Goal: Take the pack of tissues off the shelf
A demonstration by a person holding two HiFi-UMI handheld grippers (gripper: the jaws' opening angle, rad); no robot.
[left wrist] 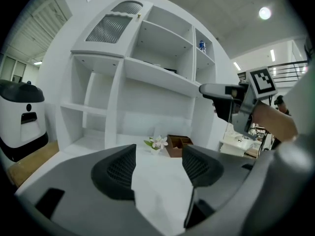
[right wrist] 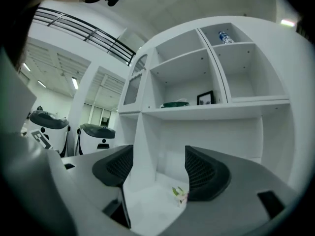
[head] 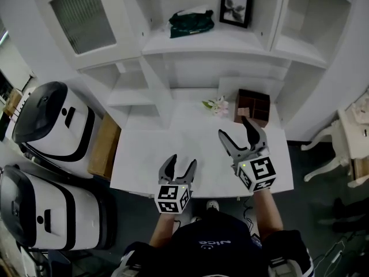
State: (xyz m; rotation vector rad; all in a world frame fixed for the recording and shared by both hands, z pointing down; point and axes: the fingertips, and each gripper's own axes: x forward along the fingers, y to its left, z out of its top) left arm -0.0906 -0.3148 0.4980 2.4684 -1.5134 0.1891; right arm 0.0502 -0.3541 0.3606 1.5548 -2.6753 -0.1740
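Our left tool and right tool gape empty; the dark green tissue pack lies on the white shelf

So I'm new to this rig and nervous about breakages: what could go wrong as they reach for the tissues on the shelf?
The frame stands close beside the tissues on the same shelf; the wide-open right claw might knock it over.
The flowers and the brown box sit on the desk below, so a low reach could brush them.
The tissues look soft and may slip from a shallow pinch.
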